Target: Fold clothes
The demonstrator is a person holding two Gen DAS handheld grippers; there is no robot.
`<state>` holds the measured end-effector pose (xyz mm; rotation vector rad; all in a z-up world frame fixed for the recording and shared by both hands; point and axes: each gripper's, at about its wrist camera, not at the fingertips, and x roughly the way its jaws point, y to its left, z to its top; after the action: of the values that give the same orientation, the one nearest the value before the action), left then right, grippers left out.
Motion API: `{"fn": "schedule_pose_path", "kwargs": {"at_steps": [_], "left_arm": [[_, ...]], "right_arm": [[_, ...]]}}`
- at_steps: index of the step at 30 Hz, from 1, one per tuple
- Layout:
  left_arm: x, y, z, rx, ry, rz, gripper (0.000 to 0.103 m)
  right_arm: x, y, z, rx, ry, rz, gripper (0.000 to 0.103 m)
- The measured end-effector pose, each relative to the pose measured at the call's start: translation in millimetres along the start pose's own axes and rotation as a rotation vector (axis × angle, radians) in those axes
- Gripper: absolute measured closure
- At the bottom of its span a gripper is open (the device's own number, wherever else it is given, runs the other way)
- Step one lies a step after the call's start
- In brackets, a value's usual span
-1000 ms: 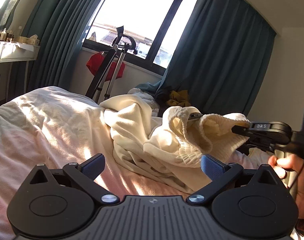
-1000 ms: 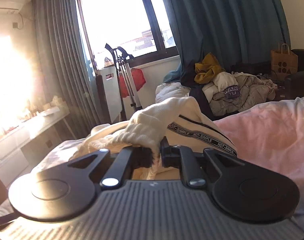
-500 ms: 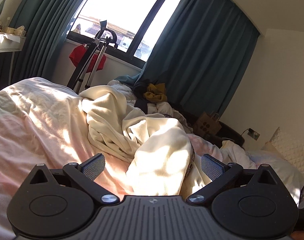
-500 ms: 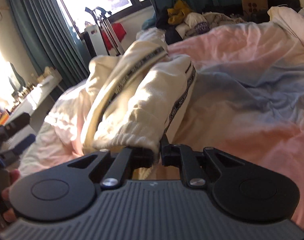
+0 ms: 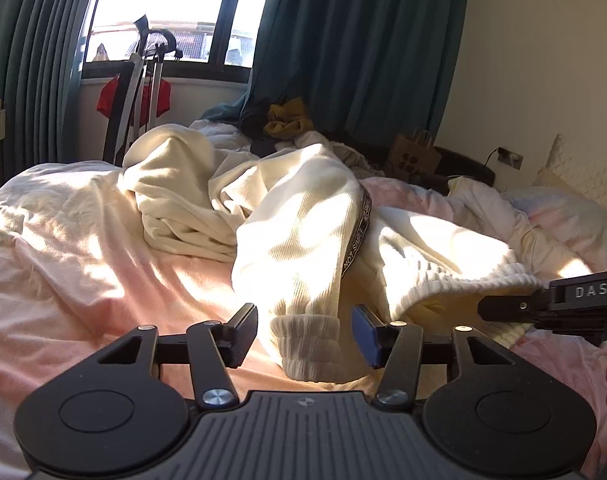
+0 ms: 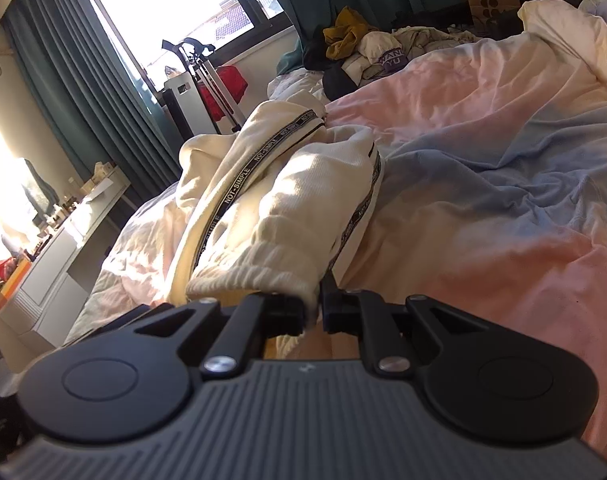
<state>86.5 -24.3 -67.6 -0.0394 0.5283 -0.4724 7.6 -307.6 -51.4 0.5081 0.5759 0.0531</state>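
Sunlit pink bedding point(image 5: 103, 272) fills the foreground below a curtained window point(image 5: 163, 12). On it lies the cream sweatpants point(image 5: 303, 240), one ribbed cuff point(image 5: 307, 340) sitting between the left gripper point(image 5: 305, 332) jaws, which have just been closing from wide and do not yet press it. The right gripper point(image 6: 313, 312) stays clenched on the other cuff point(image 6: 251, 276), now lowered onto the bed.
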Motion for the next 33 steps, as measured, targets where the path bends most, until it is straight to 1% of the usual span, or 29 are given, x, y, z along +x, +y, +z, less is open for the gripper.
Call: {"fn": "schedule_pose_path", "kwargs": {"at_steps": [3,4,6,7,9,10,12,13,17,19,20,21,22,25,27,29,31,33], "left_arm": [[16.7,-6.1,-1.3,0.037,0.027,0.026,0.049],[21.8,-9.1,-2.0,0.055,0.035,0.038,0.045],[31.9,-14.5,-3.2,0.076,0.053,0.05,0.047],[36.9,-17.0,-3.8,0.085,0.062,0.054,0.054],[42.0,-18.7,-2.1,0.077,0.068,0.072,0.063],[40.6,-17.5,1.3,0.065,0.056,0.085,0.073],[33.8,-11.6,12.0,0.019,0.021,0.111,0.081],[25.6,-4.0,21.2,-0.027,-0.011,0.121,0.083],[-19.4,37.2,65.0,-0.204,-0.17,0.153,0.087],[-43.6,63.5,87.8,-0.262,-0.24,0.171,0.087],[-55.0,78.1,98.7,-0.281,-0.266,0.18,0.087],[-66.8,93.4,109.1,-0.296,-0.291,0.19,0.088],[-78.6,108.8,119.6,-0.312,-0.316,0.201,0.088],[-112.5,154.8,149.5,-0.352,-0.388,0.237,0.088],[-123.9,186.5,162.6,-0.362,-0.407,0.279,0.088],[-133.4,218.8,174.9,-0.372,-0.418,0.323,0.088],[-140.8,253.2,186.5,-0.38,-0.423,0.372,0.088],[-138.7,291.9,192.6,-0.381,-0.406,0.436,0.088]], "right_arm": [[1.3,0.6,1.4,-0.033,-0.011,0.003,0.091],[3.5,0.7,1.2,-0.052,-0.018,-0.005,0.091],[7.8,1.0,0.9,-0.091,-0.032,-0.022,0.091],[10.1,1.1,0.6,-0.11,-0.039,-0.03,0.091],[17.7,-0.5,-1.7,-0.14,-0.037,-0.047,0.091],[20.0,-0.7,-2.3,-0.16,-0.038,-0.059,0.091],[22.2,-0.6,-3.1,-0.197,-0.052,-0.072,0.091],[21.8,-0.2,-2.8,-0.207,-0.064,-0.068,0.091],[16.2,11.6,-5.0,-0.263,-0.101,-0.027,0.091],[4.4,24.4,-6.5,-0.286,-0.134,0.061,0.091],[-3.4,37.1,-6.0,-0.329,-0.157,0.1,0.091],[-11.7,55.2,-5.8,-0.407,-0.192,0.113,0.091],[-19.9,71.1,-5.0,-0.455,-0.227,0.141,0.091],[-36.1,112.7,3.7,-0.468,-0.274,0.294,0.091],[-34.7,145.3,5.8,-0.466,-0.266,0.378,0.091],[-26.8,180.1,0.0,-0.491,-0.248,0.453,0.091],[-13.9,214.3,-11.1,-0.511,-0.218,0.536,0.091],[4.1,246.1,-28.2,-0.527,-0.177,0.617,0.091]]}}
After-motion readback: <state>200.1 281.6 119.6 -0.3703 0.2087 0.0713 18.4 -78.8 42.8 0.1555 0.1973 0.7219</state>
